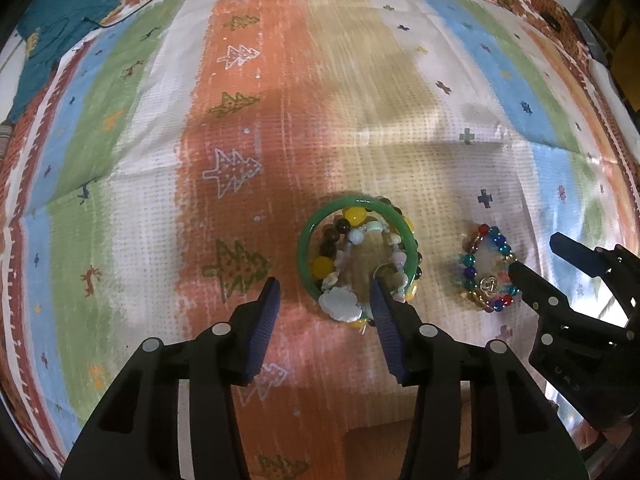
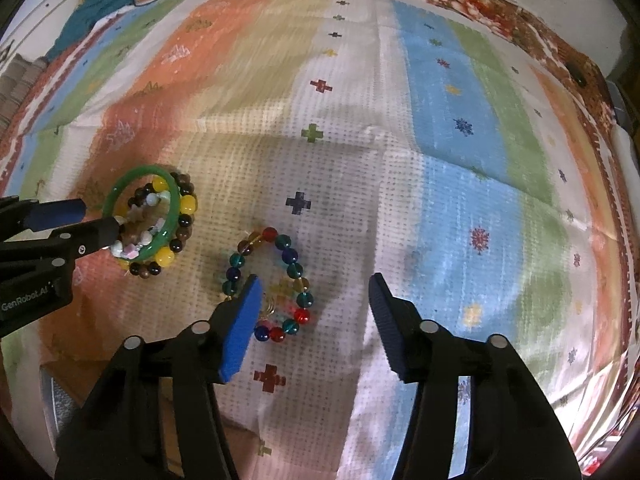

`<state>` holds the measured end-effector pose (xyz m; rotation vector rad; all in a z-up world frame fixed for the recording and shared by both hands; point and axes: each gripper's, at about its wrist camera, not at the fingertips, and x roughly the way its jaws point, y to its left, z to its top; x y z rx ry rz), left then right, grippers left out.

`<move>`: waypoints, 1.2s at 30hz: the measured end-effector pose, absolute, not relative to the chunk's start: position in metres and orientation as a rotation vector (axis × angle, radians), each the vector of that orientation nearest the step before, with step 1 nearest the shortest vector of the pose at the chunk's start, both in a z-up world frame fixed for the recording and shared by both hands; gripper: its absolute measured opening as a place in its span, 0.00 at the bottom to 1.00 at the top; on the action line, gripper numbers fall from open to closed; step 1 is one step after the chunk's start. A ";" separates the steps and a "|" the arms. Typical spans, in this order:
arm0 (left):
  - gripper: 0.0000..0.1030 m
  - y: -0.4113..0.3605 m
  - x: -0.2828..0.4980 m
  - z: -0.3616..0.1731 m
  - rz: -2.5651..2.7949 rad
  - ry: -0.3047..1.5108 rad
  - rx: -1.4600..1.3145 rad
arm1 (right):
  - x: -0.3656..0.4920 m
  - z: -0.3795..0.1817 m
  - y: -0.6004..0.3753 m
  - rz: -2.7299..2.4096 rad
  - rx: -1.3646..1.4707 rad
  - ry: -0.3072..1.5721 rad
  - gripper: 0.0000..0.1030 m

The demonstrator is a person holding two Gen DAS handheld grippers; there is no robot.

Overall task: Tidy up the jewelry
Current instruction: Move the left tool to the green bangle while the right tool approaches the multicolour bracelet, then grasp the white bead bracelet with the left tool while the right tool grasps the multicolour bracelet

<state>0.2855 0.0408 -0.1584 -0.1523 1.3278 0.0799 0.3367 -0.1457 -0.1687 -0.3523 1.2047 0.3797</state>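
A green bangle (image 1: 308,240) lies on the striped cloth, stacked with a yellow-and-brown bead bracelet (image 1: 325,265) and a pale stone bracelet (image 1: 340,304). My left gripper (image 1: 325,290) is open over this pile, its right finger inside the ring. The pile also shows in the right wrist view (image 2: 168,216). A multicoloured glass-bead bracelet (image 2: 280,276) lies to the right of the pile, also seen in the left wrist view (image 1: 486,272). My right gripper (image 2: 314,286) is open over it, its left finger at the bracelet's near left edge.
A striped patterned cloth (image 1: 280,80) covers the surface. A teal fabric piece (image 1: 60,20) and a thin black cable (image 1: 140,4) lie at the far left. A brown box edge (image 1: 380,436) shows below the cloth's near edge.
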 end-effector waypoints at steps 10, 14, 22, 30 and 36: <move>0.19 0.038 0.292 -0.168 0.092 1.337 -0.125 | 0.343 -0.186 -0.139 0.396 -0.386 1.235 0.29; 0.19 0.039 0.294 -0.168 0.084 1.339 -0.134 | 0.345 -0.189 -0.138 0.401 -0.387 1.240 0.21; 0.18 0.036 0.292 -0.157 0.092 1.314 -0.087 | 0.346 -0.187 -0.139 0.408 -0.380 1.236 0.10; 0.18 0.035 0.288 -0.133 0.086 1.264 -0.100 | 0.343 -0.171 -0.140 0.422 -0.370 1.195 0.10; 0.18 0.035 0.286 -0.111 0.072 1.217 -0.121 | 0.336 -0.158 -0.140 0.419 -0.387 1.154 0.10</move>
